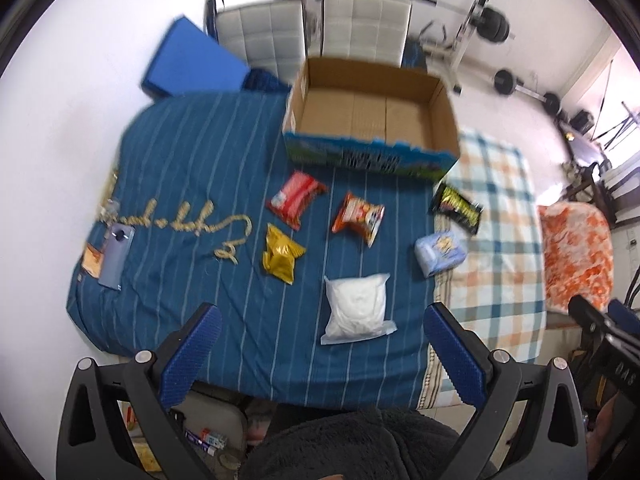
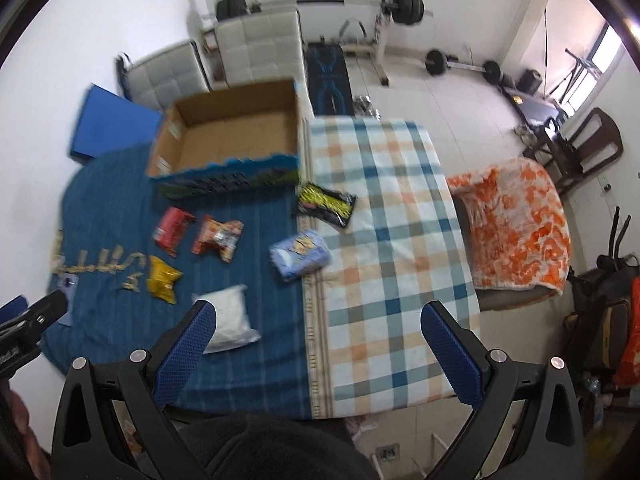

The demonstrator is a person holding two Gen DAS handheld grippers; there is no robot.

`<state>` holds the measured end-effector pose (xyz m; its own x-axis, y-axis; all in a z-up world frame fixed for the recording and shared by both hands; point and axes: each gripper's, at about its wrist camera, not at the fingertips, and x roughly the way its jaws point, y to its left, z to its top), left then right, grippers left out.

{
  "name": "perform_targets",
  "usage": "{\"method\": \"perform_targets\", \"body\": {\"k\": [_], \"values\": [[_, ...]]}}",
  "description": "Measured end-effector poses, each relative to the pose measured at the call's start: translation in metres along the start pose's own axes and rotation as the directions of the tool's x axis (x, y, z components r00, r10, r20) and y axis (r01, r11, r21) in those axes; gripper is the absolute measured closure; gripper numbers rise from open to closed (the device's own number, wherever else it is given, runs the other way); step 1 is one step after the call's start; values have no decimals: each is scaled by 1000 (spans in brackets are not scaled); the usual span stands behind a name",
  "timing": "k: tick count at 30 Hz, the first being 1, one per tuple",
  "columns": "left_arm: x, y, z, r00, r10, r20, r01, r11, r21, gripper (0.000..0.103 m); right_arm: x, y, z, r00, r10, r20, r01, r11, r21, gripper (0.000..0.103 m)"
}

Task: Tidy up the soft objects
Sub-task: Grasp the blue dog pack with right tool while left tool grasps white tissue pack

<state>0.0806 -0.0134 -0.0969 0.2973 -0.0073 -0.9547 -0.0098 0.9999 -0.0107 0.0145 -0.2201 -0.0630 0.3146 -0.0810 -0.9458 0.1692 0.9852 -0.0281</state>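
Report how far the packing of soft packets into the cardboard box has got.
Nothing looks done: the cardboard box is empty. Nothing is in hand; the left gripper and right gripper are both open above the bed. All six remain: red packet, orange packet, gold packet, black-yellow packet, light blue pack, white bag.

Blurred print on the box front [image 1: 368,160]; white pouch [image 2: 232,320] partly behind tool finger.
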Motion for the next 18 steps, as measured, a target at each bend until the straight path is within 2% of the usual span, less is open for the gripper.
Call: {"method": "perform_targets", "body": {"k": [4, 5, 7, 9, 10, 12, 13, 14, 15, 16, 18], "values": [[54, -1, 8, 996, 10, -89, -11, 1000, -3, 0, 76, -6, 16, 995, 20, -93, -24, 999, -45, 0], [73, -2, 9, 993, 19, -116, -19, 1000, -4, 0, 101, -4, 20, 991, 39, -127, -50, 995, -86, 0], [102, -4, 10, 985, 26, -170, -26, 1000, -1, 0, 139, 3, 24, 984, 10, -177, -42, 983, -180, 0], [137, -5, 7, 970, 40, -241, -41, 999, 1, 0, 181, 14, 27, 976, -29, -216, -45, 944, -328, 0], [150, -5, 4, 962, 41, -271, -43, 999, -3, 0, 203, 21, 28, 971, -64, -230, -37, 910, -412, 0], [177, -5, -5, 948, 47, -316, -52, 999, -8, 0, 233, 34, 27, 969, -108, -221, -35, 827, -561, 0], [190, -5, -10, 937, 57, -345, -63, 998, -6, 0, 248, 43, 24, 971, -133, -197, -34, 744, -668, 0], [198, -5, -12, 930, 57, -362, -64, 998, -8, 0, 258, 49, 22, 971, -151, -185, -33, 682, -731, 0], [208, -5, -18, 920, 60, -388, -72, 997, -18, 0, 272, 56, 18, 969, -172, -179, -43, 593, -804, 0], [214, -6, -23, 913, 61, -404, -78, 997, -25, 0, 284, 62, 14, 966, -190, -173, -53, 509, -859, 0], [225, -5, -30, 900, 52, -433, -78, 996, -43, 0, 307, 72, 11, 961, -225, -162, -69, 372, -926, 0]]}}
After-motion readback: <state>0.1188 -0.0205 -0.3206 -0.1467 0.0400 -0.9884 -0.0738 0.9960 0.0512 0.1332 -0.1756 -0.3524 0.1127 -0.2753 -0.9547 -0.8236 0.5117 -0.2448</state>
